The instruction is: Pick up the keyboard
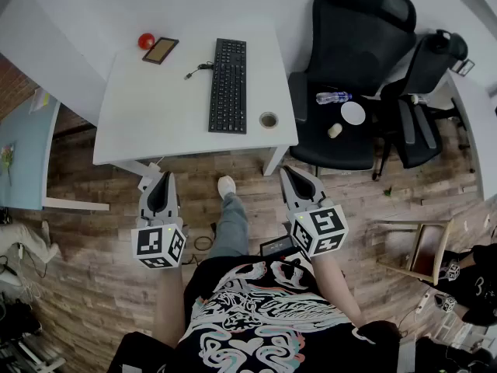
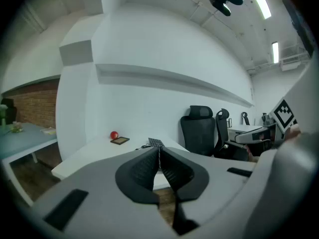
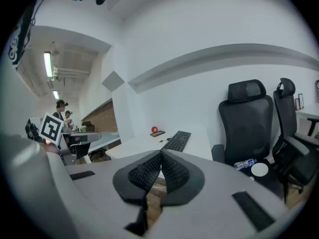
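- Approaching: keyboard [image 1: 228, 85] untouched on white desk [image 1: 140, 123], well ahead.
- Left gripper [image 1: 161, 193] and right gripper [image 1: 299, 185] closed, empty.
- Next: advance, open jaws.

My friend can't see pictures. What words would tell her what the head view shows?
A black keyboard lies on a white table, with a red ball and a tape roll. Nearer the camera, a standing person holds the left gripper and right gripper, both shut and empty, short of the table. Black office chairs stand at the right.
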